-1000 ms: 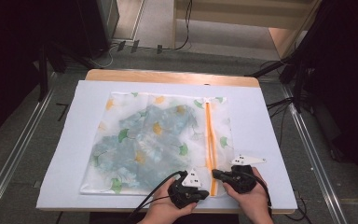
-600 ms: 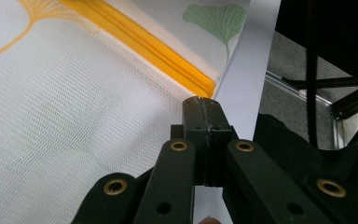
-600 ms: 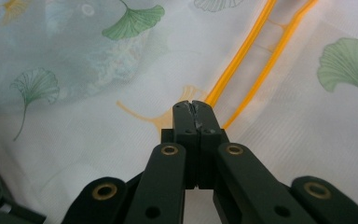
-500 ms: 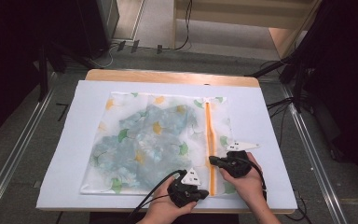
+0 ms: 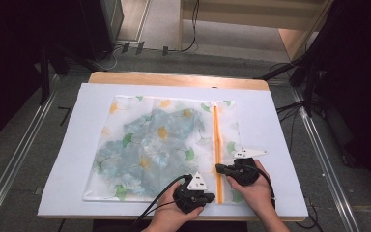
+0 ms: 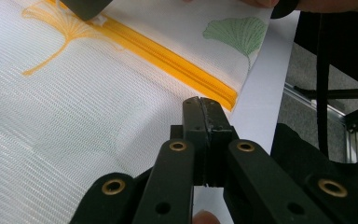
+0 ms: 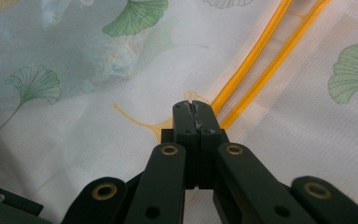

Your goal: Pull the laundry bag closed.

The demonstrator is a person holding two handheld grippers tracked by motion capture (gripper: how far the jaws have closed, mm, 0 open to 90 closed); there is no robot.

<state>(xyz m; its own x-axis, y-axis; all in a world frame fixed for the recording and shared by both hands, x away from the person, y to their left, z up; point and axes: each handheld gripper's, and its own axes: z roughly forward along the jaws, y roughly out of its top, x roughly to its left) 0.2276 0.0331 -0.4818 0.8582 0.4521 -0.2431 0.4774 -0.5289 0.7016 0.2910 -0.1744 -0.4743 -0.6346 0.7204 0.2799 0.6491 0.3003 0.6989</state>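
Both pairs of jaws are pressed fully together. The left gripper (image 6: 204,103) pinches the mesh at the near end of the one orange zipper (image 5: 217,145), while the right gripper (image 7: 193,106) closes at the zipper's edge, perhaps on the slider, though I cannot tell. One mesh laundry bag (image 5: 125,121), printed with ginkgo leaves and holding folded fabric, lies flat on the single white sheet (image 5: 280,121) covering the bench (image 5: 174,78). Since the earlier frame, the right gripper has moved up along the zipper; the left stayed put.
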